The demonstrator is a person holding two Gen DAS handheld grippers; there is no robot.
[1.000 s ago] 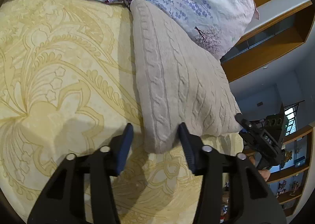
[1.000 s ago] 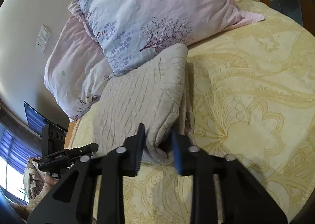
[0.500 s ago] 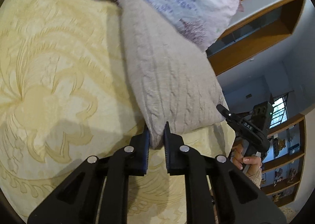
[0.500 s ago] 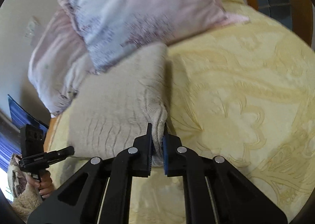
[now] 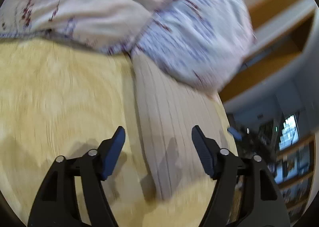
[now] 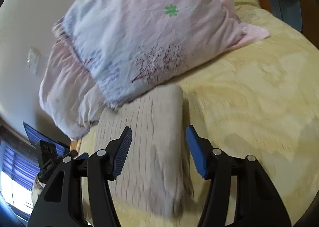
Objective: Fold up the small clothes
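Note:
A folded beige cable-knit sweater (image 5: pixel 175 119) lies on the yellow patterned bedspread (image 5: pixel 59 97), its far end against the pillows. It also shows in the right wrist view (image 6: pixel 151 147). My left gripper (image 5: pixel 158 141) is open and empty, above the sweater's near left corner. My right gripper (image 6: pixel 159 143) is open and empty, above the sweater's near right part. The left gripper shows at the far left of the right wrist view (image 6: pixel 49 159). Both views are motion-blurred.
Two floral pillows (image 6: pixel 143 33) lie at the head of the bed behind the sweater, also in the left wrist view (image 5: pixel 189 33). The bedspread (image 6: pixel 249 107) stretches to the right. Wooden shelves (image 5: pixel 279 33) stand beyond the bed edge.
Both grippers closed on the sweater's near corners half a second ago, then opened, let go and lifted off. The sweater now lies flat on the bed.

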